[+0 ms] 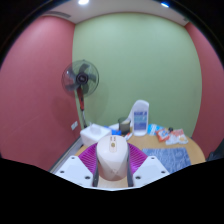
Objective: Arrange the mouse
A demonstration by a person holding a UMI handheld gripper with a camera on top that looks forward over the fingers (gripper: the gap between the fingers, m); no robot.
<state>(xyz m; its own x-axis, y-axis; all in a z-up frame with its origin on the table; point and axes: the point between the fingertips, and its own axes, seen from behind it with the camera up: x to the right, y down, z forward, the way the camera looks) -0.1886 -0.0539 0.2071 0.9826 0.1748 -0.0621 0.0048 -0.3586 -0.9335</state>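
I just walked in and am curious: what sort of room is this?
Probably a small office or workroom. A pedestal fan stands by the pink wall, and a wooden table carries boxes and odds and ends. The gripper has its jaws around a white mouse.

We have a single view, taken from the camera mounted on the gripper (112, 166) and facing forward along its two fingers (both visible at the lower part). It sits close above a table (165, 150) and looks level across the room toward a standing fan (81, 78) and green wall (130, 60).
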